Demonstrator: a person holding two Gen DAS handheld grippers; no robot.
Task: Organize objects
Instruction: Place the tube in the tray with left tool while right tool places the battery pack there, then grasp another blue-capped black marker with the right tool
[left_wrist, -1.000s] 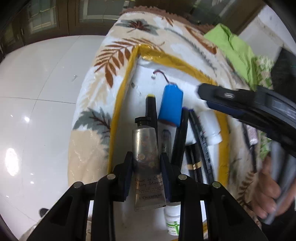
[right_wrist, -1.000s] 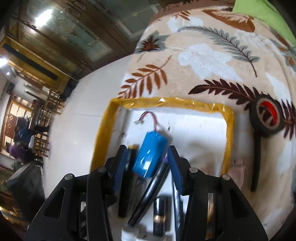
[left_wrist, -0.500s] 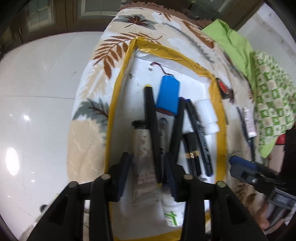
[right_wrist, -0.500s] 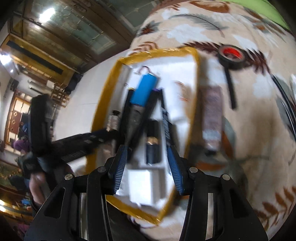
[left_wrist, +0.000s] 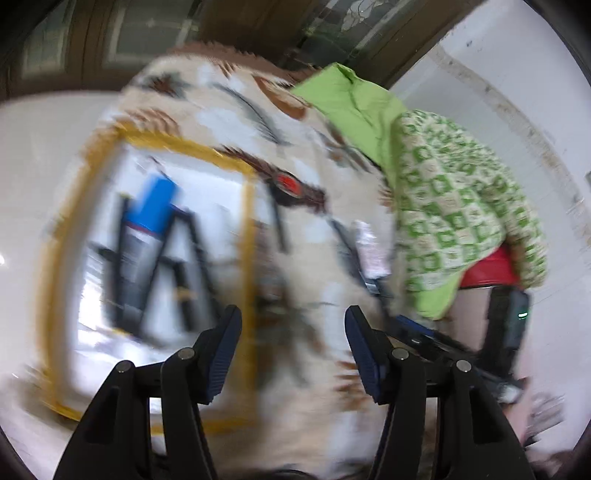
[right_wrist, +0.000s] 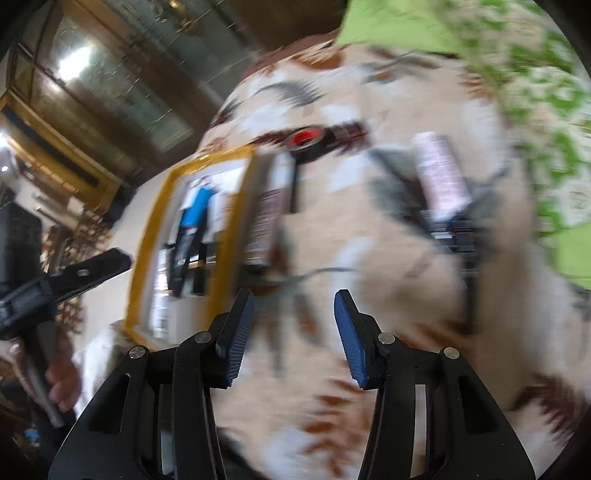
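- Up close, the left gripper (left_wrist: 293, 350) has its jaws opening, wide apart, with only the leaf-print blanket (left_wrist: 314, 387) showing between the blue pads; nothing is held.
- Likewise the right gripper (right_wrist: 293, 332) stands with its jaws apart and empty over the same blanket, pointing steeply down at it.
- Just beyond, the left wrist view alone shows the right-hand tool low at the right edge, with a bare forearm (left_wrist: 469, 314) behind it.
- Only the right wrist view shows the left hand (right_wrist: 62, 380) wrapped around its gripper's handle at the lower left, one black finger of that tool reaching toward the tray.
- Further out, the yellow-taped tray (left_wrist: 251, 229) lies to the left in both views, holding a blue cylinder (left_wrist: 155, 203) laid over dark pens and tubes; blur hides the finer detail.
- Outside the tray, a brown patterned tube (right_wrist: 267, 225) lies just beside its taped edge, clear only in the right wrist view.
- Beyond that, a black tape roll with a red centre (right_wrist: 308, 142) sits on the blanket, and a pink tube (right_wrist: 439, 173) lies well to its right.
- Farthest, green checked cloth (left_wrist: 461, 206) covers the blanket's far right side.
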